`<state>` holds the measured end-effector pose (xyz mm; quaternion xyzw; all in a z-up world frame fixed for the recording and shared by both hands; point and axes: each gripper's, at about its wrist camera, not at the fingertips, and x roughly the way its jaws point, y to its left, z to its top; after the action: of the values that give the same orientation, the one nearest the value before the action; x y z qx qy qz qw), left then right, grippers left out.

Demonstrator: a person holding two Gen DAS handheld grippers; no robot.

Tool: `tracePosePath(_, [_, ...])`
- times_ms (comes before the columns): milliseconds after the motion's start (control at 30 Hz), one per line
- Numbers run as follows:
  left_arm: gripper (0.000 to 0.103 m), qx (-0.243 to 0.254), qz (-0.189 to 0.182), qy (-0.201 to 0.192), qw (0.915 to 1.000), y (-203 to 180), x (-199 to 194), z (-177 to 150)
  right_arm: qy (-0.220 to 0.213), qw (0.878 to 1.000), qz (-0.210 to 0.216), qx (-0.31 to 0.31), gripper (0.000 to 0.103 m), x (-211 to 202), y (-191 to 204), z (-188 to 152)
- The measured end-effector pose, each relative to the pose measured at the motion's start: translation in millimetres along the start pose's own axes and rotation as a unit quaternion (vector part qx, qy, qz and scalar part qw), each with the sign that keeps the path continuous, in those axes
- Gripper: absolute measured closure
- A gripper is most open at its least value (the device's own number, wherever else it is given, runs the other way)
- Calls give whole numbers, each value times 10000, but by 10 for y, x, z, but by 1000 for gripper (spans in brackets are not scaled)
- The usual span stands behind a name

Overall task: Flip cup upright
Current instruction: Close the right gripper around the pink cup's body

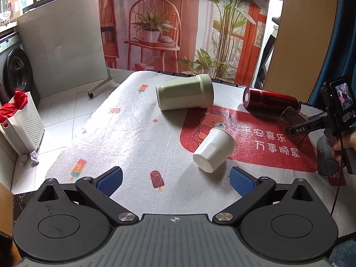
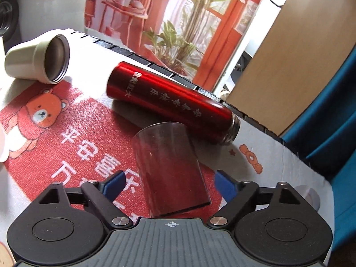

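Observation:
A clear glass cup point(image 2: 171, 169) lies on its side on the red mat, between the open blue pads of my right gripper point(image 2: 170, 185); the pads stand apart from its walls. It touches a red flask point(image 2: 171, 99) lying behind it. In the left wrist view the glass point(image 1: 289, 115) shows at the right gripper's fingers point(image 1: 298, 130). My left gripper point(image 1: 175, 181) is open and empty, just short of a white paper cup point(image 1: 214, 149) lying on its side. A pale green cup point(image 1: 184, 92) lies on its side further back and also shows in the right wrist view point(image 2: 37, 59).
A white cloth with a red bear mat point(image 1: 255, 140) covers the table. A grey cup point(image 1: 326, 158) stands at the right edge. A white laundry basket point(image 1: 20, 122) and washing machine point(image 1: 15, 71) are on the floor to the left. A blue chair point(image 2: 329, 138) is at the right.

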<state>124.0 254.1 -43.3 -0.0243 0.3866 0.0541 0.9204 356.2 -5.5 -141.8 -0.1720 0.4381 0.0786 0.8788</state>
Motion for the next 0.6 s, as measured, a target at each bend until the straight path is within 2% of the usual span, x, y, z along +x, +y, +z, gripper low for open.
tracePosePath(67, [0,-34,39,36,10000,23,17,0,162,9996,78,223,31,120,-49,-9])
tracePosePath(133, [0,-82,62,60,9999,43,36,19,172,9992,10,365,34,161,-61,-40])
tracePosePath(233, [0,-141,29,21,9999,51,40,37,109,9979,165,617,41,69,-60,-91])
tracePosePath(467, [0,-111,-112,73,9998,-1,63,-44,173,9892,915,1128,42,-475,324,-464])
tracePosePath(600, [0,-149,-127,85,9998,34,27,-81,297,9804,1098,1608,42,-722,632,-769])
